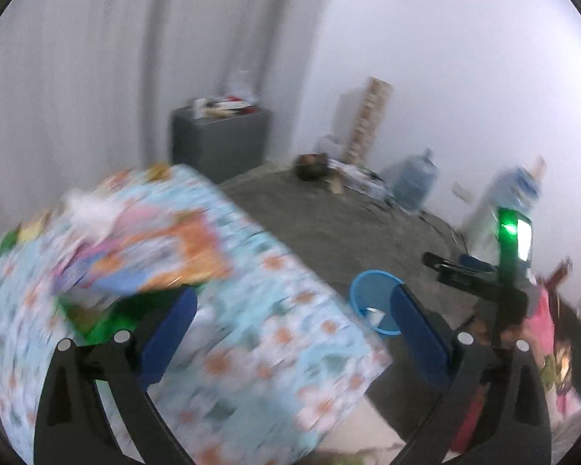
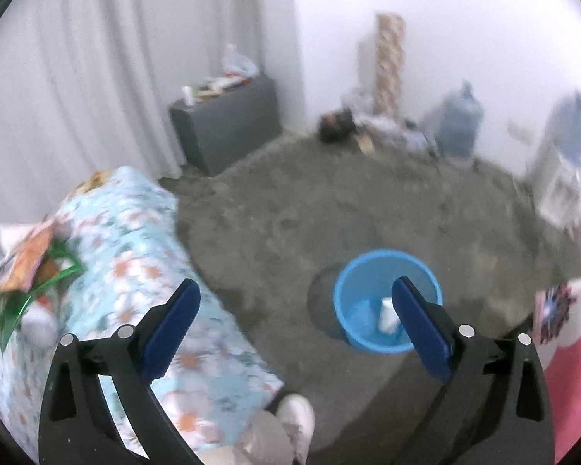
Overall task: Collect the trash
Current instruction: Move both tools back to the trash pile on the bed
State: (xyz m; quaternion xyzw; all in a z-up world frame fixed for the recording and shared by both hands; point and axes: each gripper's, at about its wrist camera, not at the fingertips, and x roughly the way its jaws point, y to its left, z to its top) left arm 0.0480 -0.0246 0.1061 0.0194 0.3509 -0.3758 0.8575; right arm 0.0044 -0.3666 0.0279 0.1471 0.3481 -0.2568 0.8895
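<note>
A blue trash bin (image 2: 383,302) stands on the grey carpet, with white trash (image 2: 387,314) inside it; it also shows in the left wrist view (image 1: 372,302). Colourful wrappers and green trash (image 1: 143,248) lie on a table with a floral cloth (image 1: 251,329), just beyond my left gripper (image 1: 290,329), which is open and empty. The same pile (image 2: 35,267) shows at far left in the right wrist view. My right gripper (image 2: 294,325) is open and empty, held above the floor near the bin. Both views are blurred.
A grey cabinet (image 2: 224,128) with clutter stands by the curtain. Water jugs (image 2: 457,120) and clutter line the far wall. The other gripper's handle with a green light (image 1: 511,255) is at right. A pink item (image 2: 573,368) lies at right. A shoe (image 2: 298,422) is below.
</note>
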